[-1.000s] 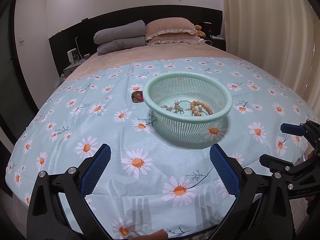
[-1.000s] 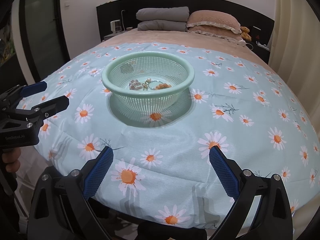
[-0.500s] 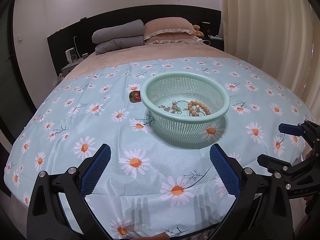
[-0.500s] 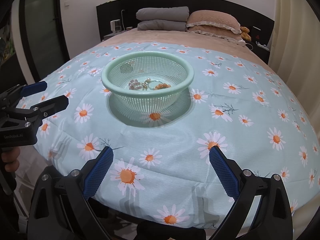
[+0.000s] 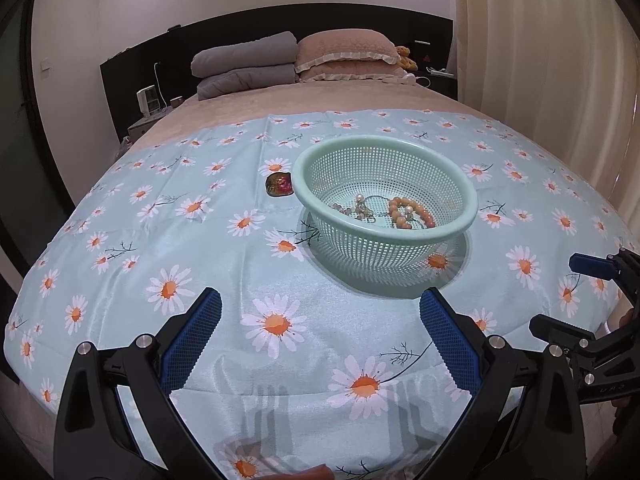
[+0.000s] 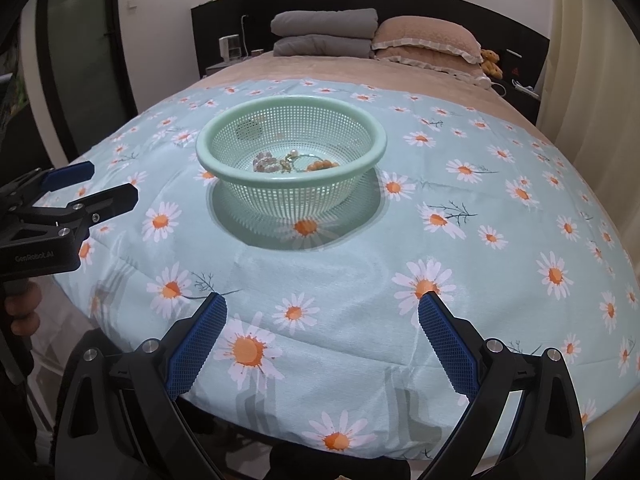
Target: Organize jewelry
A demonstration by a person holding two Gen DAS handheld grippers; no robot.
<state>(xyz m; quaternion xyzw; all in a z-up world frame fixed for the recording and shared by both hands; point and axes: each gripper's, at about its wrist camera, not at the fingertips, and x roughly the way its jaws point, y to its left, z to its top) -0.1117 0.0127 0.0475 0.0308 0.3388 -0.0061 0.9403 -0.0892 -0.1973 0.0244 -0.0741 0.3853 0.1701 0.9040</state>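
Left gripper (image 5: 320,320): jaws spread wide, nothing between the blue pads (image 5: 192,340), hovering over the near edge of the daisy-print cloth (image 5: 224,264). Green mesh basket (image 5: 460,184) sits ahead of it and slightly right, well clear of the fingertips. Inside the basket: an orange bead bracelet (image 5: 408,216) on the right, a tangle of chains and pearl pieces (image 5: 356,210) on the left, the two touching. Small dark red-green object (image 5: 279,185) lies on the cloth just beside the basket's left rim, ahead and left of the gripper; cannot tell what it is.

Right gripper (image 6: 322,320): also spread wide and empty, above the cloth's near edge. Basket straight ahead, a little left. Pillows (image 6: 428,40) far beyond.
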